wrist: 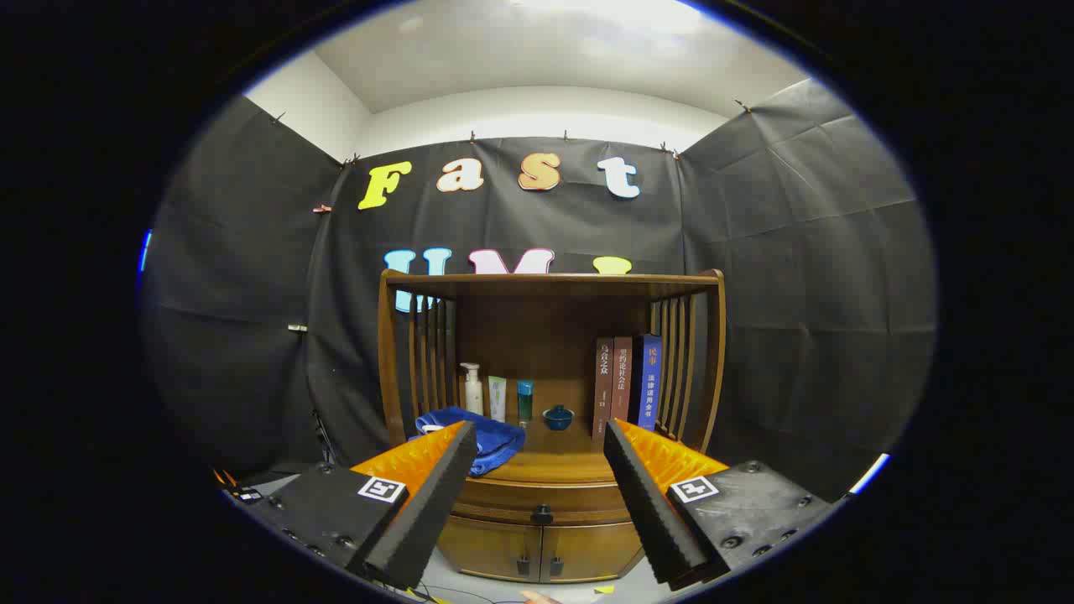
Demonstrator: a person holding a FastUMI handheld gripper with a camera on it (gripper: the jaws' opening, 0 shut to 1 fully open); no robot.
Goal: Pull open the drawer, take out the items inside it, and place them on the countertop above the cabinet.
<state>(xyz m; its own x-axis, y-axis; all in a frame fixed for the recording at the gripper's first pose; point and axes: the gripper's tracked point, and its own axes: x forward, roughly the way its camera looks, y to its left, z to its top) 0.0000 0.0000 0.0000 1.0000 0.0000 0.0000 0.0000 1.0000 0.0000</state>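
Two fingers of our gripper [537, 436] stand wide apart with nothing between them but open air; we hold nothing. Beyond the fingers we see a small wooden cabinet [550, 369] with slatted sides, standing against the black cloth wall of the booth.

Its drawer [512, 497] sits closed under the countertop [554, 461], with a small dark knob [542, 513] at its middle, and that knob lies in the gap between our fingers, some way ahead of the tips. We cannot see what is inside the drawer. Below the drawer are two small doors [537, 549], side by side, each with a dark handle near the middle seam.

On the countertop, under the top shelf of the cabinet, several things stand in a row toward the back. A blue towel [495, 438] lies crumpled at the left front, partly hidden by our left finger. Behind it stands a white pump bottle [473, 390], then a pale tube [497, 398] upright just beside it, then a teal bottle [525, 401]. A small blue bowl-like cup [558, 417] sits near the middle. To the right, three books [626, 382] stand upright and touching, two with reddish-brown spines and one with a blue spine, next to the right slats.

Near the bottom, just below the cabinet, a fingertip of a hand [541, 596] shows on the pale floor.
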